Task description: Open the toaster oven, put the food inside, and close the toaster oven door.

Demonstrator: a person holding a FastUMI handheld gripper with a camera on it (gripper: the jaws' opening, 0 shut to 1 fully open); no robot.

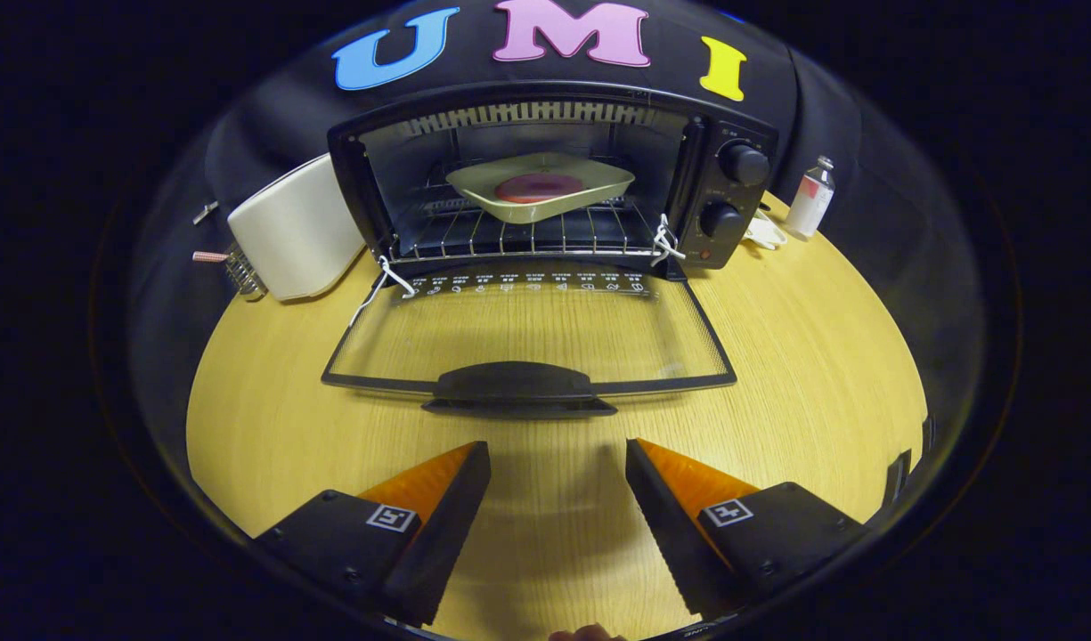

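A black toaster oven [723, 191] stands at the back of the wooden table [821, 383], its glass door [527, 334] folded down flat toward me. On the wire rack inside rests a pale tray [598, 191] holding a round reddish piece of food [538, 187]. The door's black handle [517, 390] lies just ahead of my fingers. My gripper [557, 456] is open above the table, short of the handle, with nothing between its fingers.
A white toaster-like appliance [287, 227] stands left of the oven. To the oven's right are a small bottle [810, 200] and a coiled white cord [766, 233]. White strings hang at both door hinges.
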